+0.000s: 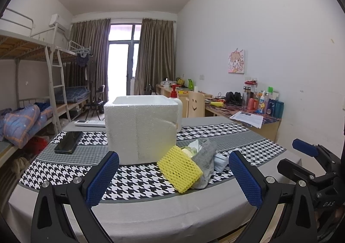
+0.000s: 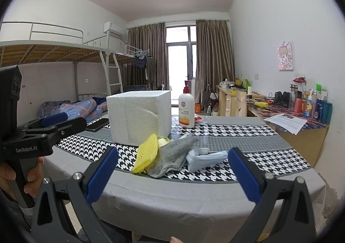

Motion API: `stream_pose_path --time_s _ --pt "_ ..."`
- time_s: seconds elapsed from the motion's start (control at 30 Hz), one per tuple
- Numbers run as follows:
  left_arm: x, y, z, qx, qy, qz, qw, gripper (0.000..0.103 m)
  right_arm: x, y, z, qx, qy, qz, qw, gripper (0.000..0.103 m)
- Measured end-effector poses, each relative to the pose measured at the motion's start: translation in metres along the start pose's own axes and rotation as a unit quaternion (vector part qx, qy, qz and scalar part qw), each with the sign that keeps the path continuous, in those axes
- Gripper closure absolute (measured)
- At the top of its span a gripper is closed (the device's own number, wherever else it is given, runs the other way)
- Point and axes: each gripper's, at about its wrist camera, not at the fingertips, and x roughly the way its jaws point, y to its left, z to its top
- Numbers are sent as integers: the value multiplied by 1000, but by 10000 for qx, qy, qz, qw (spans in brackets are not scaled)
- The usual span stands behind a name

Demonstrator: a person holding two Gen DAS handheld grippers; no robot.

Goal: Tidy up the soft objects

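A small heap of soft things lies on the houndstooth cloth in front of a white foam box (image 1: 141, 127) (image 2: 140, 117). The heap holds a yellow foam net (image 1: 180, 168) (image 2: 146, 154), a grey sock (image 1: 206, 156) (image 2: 172, 156), a light blue face mask (image 1: 221, 162) (image 2: 204, 158) and a pale crumpled piece behind them. My left gripper (image 1: 173, 176) stands open near the table's front edge, with the heap between and beyond its blue pads. My right gripper (image 2: 172, 173) is open too, just short of the heap. Neither holds anything.
A black phone (image 1: 69, 141) (image 2: 98, 124) lies left of the box, and a white remote (image 1: 89, 122) behind it. A pump bottle (image 2: 186, 111) stands right of the box. Bunk beds fill the left side; a cluttered desk (image 1: 248, 113) runs along the right wall.
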Motion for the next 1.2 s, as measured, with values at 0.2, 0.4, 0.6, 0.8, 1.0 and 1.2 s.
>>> stream_pose_path --time_s 0.2,0.4,0.6,0.8,1.0,1.2 --pt "10 3 1 -3 131 -11 9999 1 10 -1 1 42 80 -46 9999 0" --pt "28 4 -4 -2 355 -173 9992 1 25 -8 0 163 250 -104 9995 0" --pt "52 -1 -13 23 660 -341 9972 1 45 -16 -3 201 501 -191 9984 0" --pt "77 -5 -22 51 942 -421 9946 1 66 -26 -9 327 789 -220 9961 0" --pt "103 -5 -32 17 1311 -494 9901 1 82 -31 -15 416 1010 -192 9938 0" --pt "126 -7 -40 86 1655 -590 9844 15 95 -32 -19 431 1180 -113 9920 0"
